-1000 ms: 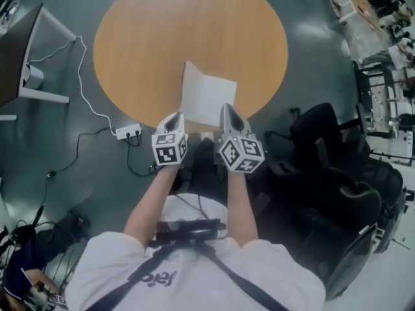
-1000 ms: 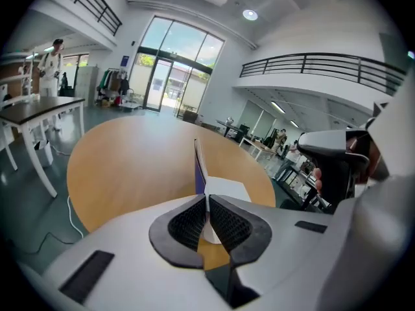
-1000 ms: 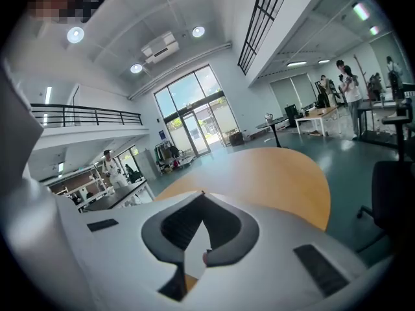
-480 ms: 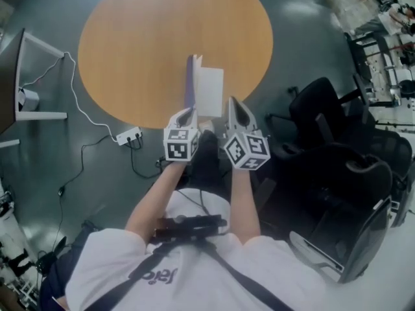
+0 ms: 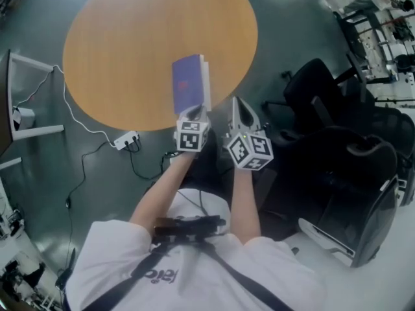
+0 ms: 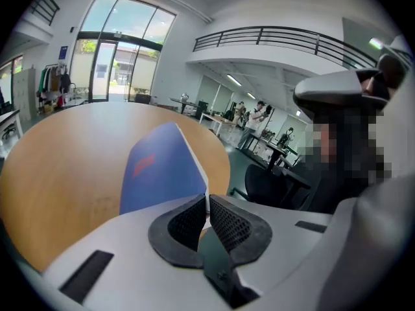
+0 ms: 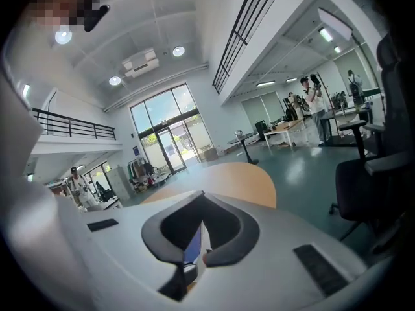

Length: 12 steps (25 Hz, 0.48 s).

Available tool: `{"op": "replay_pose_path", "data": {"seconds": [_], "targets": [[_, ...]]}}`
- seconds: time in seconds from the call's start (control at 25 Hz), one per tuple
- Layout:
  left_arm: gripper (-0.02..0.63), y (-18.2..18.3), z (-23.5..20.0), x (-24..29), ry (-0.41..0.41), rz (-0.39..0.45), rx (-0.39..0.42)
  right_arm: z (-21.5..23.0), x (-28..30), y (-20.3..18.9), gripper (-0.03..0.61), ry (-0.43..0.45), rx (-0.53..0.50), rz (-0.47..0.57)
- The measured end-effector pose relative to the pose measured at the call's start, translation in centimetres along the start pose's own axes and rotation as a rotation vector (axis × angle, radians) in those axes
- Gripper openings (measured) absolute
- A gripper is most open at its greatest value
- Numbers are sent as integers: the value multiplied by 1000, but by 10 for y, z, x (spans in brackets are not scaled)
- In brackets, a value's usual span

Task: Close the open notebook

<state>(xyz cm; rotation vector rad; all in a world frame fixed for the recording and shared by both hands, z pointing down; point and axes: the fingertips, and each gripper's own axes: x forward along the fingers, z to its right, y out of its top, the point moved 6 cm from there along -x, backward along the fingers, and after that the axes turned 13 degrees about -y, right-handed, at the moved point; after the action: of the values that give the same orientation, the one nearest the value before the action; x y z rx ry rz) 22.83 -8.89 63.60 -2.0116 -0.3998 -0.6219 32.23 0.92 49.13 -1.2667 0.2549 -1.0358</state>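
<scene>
1. The notebook lies near the close edge of the round wooden bench. Its blue cover is raised and leans toward the white pages on its right, so it is not yet flat.
2. The left tongs are pinched narrow on the cover's near edge. In the left gripper view the thin white edge is caught between the pads, and the blue face slopes away up and to the left.
3. The right tongs sit just to the right of the notebook, apart from it. They are drawn nearly together and hold nothing (the sliver of blue and white past them in the right gripper view looks like the notebook beyond).
4. The step in hand, as I judge it, is the fold-over itself. It looks well past halfway, since the cover already tips toward the page block.
5. The next move calls for lowering the cover along its arc until it rests on the pages. Then the left tongs need to open and slide clear without dragging the cover back up — the right tongs could press it flat if it springs.
</scene>
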Motion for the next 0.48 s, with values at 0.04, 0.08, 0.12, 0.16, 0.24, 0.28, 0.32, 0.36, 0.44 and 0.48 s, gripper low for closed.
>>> {"op": "replay_pose_path", "data": {"seconds": [0.04, 0.08, 0.12, 0.16, 0.24, 0.28, 0.32, 0.36, 0.44, 0.48], "targets": [[32, -3, 0, 6, 0, -15, 10, 4, 0, -1, 21, -8, 8, -1], [32, -5, 0, 11, -2, -29, 17, 8, 0, -2, 21, -16, 14, -2], [32, -7, 1, 16, -4, -43, 21, 12, 0, -3, 21, -24, 17, -5], [32, -9, 1, 21, -6, -56, 23, 14, 0, -5, 21, -30, 19, -9], [32, -14, 0, 28, -8, -83, 31, 16, 0, -9, 21, -39, 25, -17], [33, -17, -1, 31, -11, -99, 36, 16, 0, -12, 21, -43, 27, -21], [34, -19, -2, 33, -16, -116, 42, 15, 0, -14, 21, -47, 30, -24], [34, -21, -3, 36, -22, -133, 47, 15, 0, -16, 21, -51, 33, -27], [35, -25, -4, 41, -30, -152, 71, 16, 0, -18, 21, -60, 42, -34], [35, -25, -4, 43, -35, -153, 91, 17, 0, -20, 21, -64, 45, -37]]}}
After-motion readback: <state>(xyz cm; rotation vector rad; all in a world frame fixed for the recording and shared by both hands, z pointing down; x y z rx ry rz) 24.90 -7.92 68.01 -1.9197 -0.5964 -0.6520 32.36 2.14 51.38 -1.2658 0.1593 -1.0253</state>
